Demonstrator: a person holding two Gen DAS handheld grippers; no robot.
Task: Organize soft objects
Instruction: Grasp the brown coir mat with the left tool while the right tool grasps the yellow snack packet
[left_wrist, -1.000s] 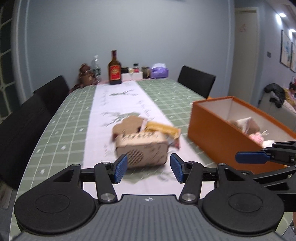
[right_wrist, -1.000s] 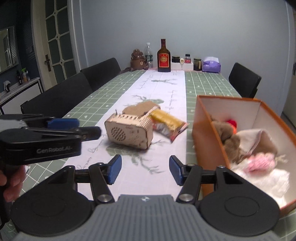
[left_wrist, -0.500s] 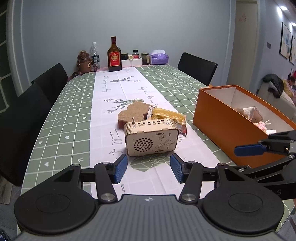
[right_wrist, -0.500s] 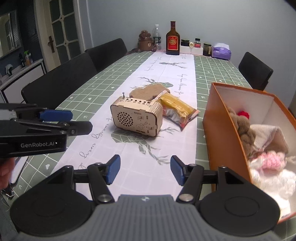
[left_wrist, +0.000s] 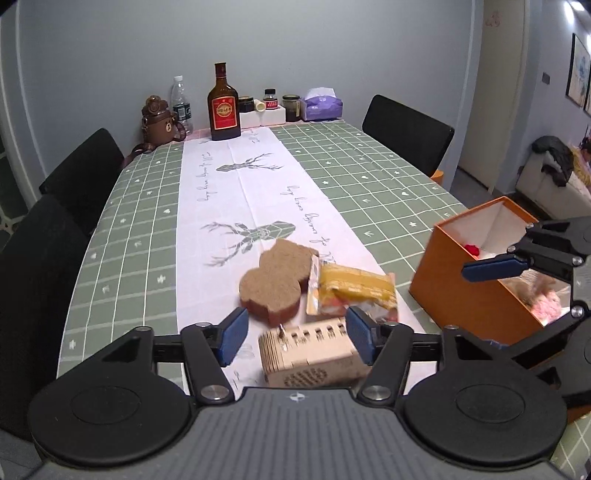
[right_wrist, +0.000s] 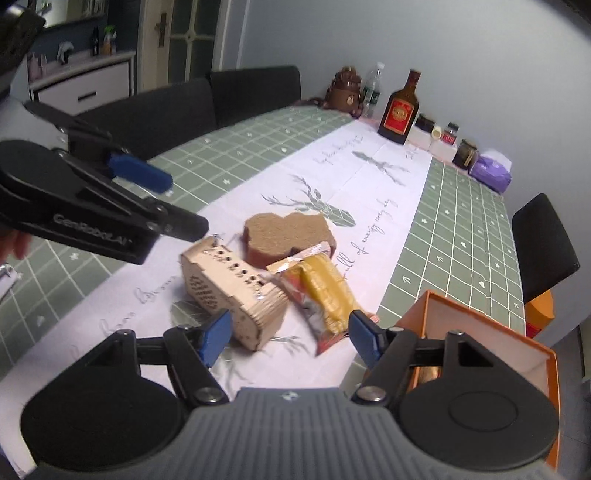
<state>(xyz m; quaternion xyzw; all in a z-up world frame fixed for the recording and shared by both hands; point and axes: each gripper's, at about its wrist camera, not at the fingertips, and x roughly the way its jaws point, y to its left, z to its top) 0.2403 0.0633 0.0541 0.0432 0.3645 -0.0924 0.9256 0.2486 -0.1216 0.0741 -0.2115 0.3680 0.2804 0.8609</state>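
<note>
Both grippers' jaws are opening, empty; a wooden radio (left_wrist: 312, 349) sits between the left gripper (left_wrist: 294, 335) jaws, snack packet (right_wrist: 322, 291) and brown sponge (left_wrist: 277, 281) beyond.

A brown bottle (left_wrist: 222, 105), a water bottle (left_wrist: 180, 101), a tissue box (left_wrist: 321, 108) and black chairs (left_wrist: 408, 133) stand at the table's (left_wrist: 369, 173) far end.

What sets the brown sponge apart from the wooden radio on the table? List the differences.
The brown sponge is a flat slab with lobed, rounded edges; the wooden radio is a boxy case. The sponge has a plain fuzzy face; the radio has a speaker grille and a row of slots. The sponge lies farther up the table; the radio sits nearest the grippers. Both rest on the white runner, touched by neither gripper.
</note>
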